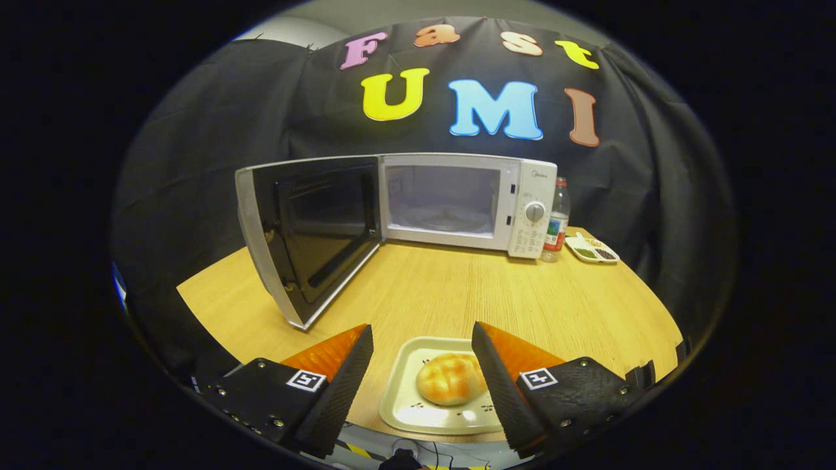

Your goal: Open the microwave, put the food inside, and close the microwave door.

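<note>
The gripper (422, 336) has its two fingers spread wide apart and holds nothing; both fingers hang above the near edge of the light wooden table (457, 294). Between the fingers, and a little under them, lies a round golden-brown bread bun (450, 378) on a square cream-coloured plate with small dark marks on its rim (408, 385); neither finger touches the bun or the plate. Beyond the fingers, at the far side of the table, stands the white box-shaped microwave (467, 202) with its dark-windowed door (307, 235) swung fully open toward the left, so the pale inside is visible. Just beside the microwave on the right stands a clear plastic bottle with a red label (557, 222), and next to it a small white divided dish (592, 250)
</note>
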Tool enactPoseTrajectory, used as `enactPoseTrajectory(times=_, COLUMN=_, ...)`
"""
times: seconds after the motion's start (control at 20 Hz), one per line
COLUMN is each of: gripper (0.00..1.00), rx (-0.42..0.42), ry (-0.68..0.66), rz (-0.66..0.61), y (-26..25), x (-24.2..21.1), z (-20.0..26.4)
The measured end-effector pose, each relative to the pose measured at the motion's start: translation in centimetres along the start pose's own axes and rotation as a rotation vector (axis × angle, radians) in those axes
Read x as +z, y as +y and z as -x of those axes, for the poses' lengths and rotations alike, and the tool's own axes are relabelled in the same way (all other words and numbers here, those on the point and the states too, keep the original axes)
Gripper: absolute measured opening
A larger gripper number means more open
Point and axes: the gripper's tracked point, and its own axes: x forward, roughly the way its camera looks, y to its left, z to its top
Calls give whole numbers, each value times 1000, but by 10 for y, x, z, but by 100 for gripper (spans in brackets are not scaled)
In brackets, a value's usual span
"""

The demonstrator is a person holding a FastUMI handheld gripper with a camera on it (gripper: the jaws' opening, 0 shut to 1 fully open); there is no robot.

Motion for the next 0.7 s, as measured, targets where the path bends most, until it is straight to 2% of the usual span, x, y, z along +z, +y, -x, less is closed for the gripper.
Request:
enactPoseTrajectory(times=0.3, gripper=93, rx=-73, ry=138, rz=-38, y=-28, x=-48, z=-19)
enactPoseTrajectory(times=0.45, gripper=98, rx=-65, ry=164, rz=-67, y=-31, x=-54, z=-26)
enactPoseTrajectory(times=0.7, gripper=98, rx=-59, ry=210, rz=-101, y=-30, x=-65, z=-34)
